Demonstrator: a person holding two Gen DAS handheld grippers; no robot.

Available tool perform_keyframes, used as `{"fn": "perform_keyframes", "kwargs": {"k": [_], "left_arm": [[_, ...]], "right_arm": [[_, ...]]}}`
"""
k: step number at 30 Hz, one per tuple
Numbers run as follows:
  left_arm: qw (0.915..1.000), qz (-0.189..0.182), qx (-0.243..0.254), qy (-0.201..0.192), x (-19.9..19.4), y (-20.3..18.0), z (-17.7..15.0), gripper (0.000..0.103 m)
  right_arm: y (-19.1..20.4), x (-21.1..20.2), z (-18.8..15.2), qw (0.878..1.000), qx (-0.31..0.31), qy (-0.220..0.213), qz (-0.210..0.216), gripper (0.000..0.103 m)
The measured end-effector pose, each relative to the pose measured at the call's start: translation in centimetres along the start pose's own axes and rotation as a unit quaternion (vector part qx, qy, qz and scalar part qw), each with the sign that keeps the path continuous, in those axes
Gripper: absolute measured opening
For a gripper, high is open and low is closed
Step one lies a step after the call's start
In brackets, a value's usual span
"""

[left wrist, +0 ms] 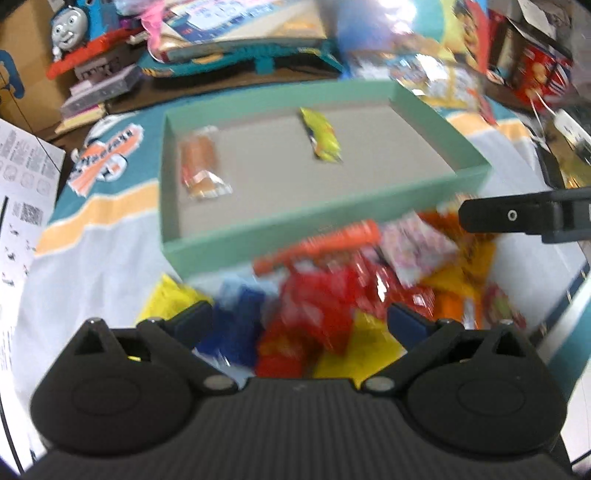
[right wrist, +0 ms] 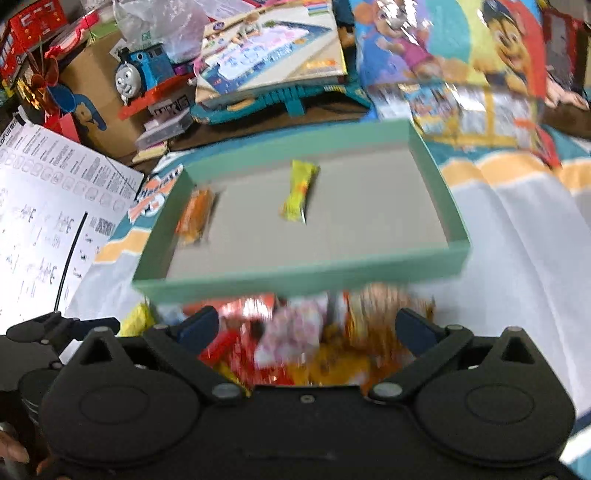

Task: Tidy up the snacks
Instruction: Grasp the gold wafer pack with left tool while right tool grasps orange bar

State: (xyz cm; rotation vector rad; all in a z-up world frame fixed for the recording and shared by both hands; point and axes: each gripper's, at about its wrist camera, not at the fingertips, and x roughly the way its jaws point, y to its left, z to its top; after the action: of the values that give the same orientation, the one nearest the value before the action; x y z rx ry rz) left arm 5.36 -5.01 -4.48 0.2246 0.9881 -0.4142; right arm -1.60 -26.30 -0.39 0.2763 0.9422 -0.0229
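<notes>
A shallow green box [left wrist: 280, 236] [right wrist: 295, 275] lies on the cloth. Inside it are an orange snack packet [left wrist: 201, 166] [right wrist: 195, 218] at the left and a yellow snack packet [left wrist: 321, 134] [right wrist: 299, 190] near the middle. A blurred pile of red, yellow, blue and pink snack packets [left wrist: 332, 295] [right wrist: 295, 339] lies just in front of the box. My left gripper [left wrist: 299, 321] is open and empty above the pile. My right gripper [right wrist: 306, 328] is open and empty above the pile; one of its fingers shows at the right of the left wrist view [left wrist: 517, 216].
A Thomas toy train [left wrist: 74, 33] [right wrist: 144, 77], game boxes [left wrist: 240, 33] [right wrist: 273, 62] and cartoon packages [right wrist: 461, 55] crowd the far side. A printed white sheet [right wrist: 48, 229] lies at the left. The cloth [right wrist: 517, 258] spreads to the right.
</notes>
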Motion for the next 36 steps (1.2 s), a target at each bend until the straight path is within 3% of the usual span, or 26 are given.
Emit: {"fn": "perform_keyframes", "kwargs": {"k": [8, 10, 12, 14, 18, 20, 23, 26, 27, 31, 36], "left_arm": [[0.9995, -0.015, -0.002, 0.027, 0.4, -1.2, -3.7, 0.103], [0.9994, -0.016, -0.006, 0.031, 0.8, -1.3, -4.1, 0.097], [0.9993, -0.014, -0.008, 0.033, 1.1, -1.4, -4.2, 0.085], [0.9993, -0.017, -0.012, 0.030, 1.3, -1.5, -4.0, 0.081], [0.9989, -0.027, -0.005, 0.038, 2.0, -2.1, -4.0, 0.081], [0.9983, -0.028, -0.007, 0.052, 2.7, -2.4, -4.1, 0.087], [0.9980, -0.028, -0.013, 0.055, 3.1, -2.5, -4.4, 0.085], [0.9975, -0.038, -0.005, 0.059, 3.0, -2.5, -4.6, 0.056], [0.9970, -0.048, -0.006, 0.061, 2.9, -2.4, -4.6, 0.053], [0.9961, -0.063, 0.000, 0.062, 2.4, -2.6, -5.1, 0.052], [0.9957, -0.056, -0.019, 0.072, 3.0, -2.1, -5.1, 0.061]], "right_arm": [[-2.0, -0.1, -5.7, 0.997, 0.070, 0.029, 0.000, 0.103], [-2.4, -0.1, -6.8, 0.996, 0.080, 0.030, 0.003, 0.103], [-2.6, 0.0, -7.3, 0.996, 0.087, 0.031, 0.006, 0.097], [-2.9, 0.1, -7.5, 0.995, 0.096, 0.032, 0.012, 0.085], [-3.3, 0.3, -7.3, 0.995, 0.098, 0.032, 0.013, 0.067], [-3.3, 0.6, -7.2, 0.995, 0.098, 0.034, 0.009, 0.060], [-3.2, 1.3, -6.8, 0.994, 0.098, 0.038, 0.004, 0.059], [-2.7, 2.1, -6.6, 0.994, 0.100, 0.044, 0.000, 0.059], [-2.6, 2.4, -6.5, 0.994, 0.100, 0.045, -0.001, 0.059], [-1.9, 3.5, -5.9, 0.994, 0.100, 0.047, -0.013, 0.060], [-0.9, 5.3, -5.2, 0.994, 0.088, 0.044, -0.039, 0.060]]}}
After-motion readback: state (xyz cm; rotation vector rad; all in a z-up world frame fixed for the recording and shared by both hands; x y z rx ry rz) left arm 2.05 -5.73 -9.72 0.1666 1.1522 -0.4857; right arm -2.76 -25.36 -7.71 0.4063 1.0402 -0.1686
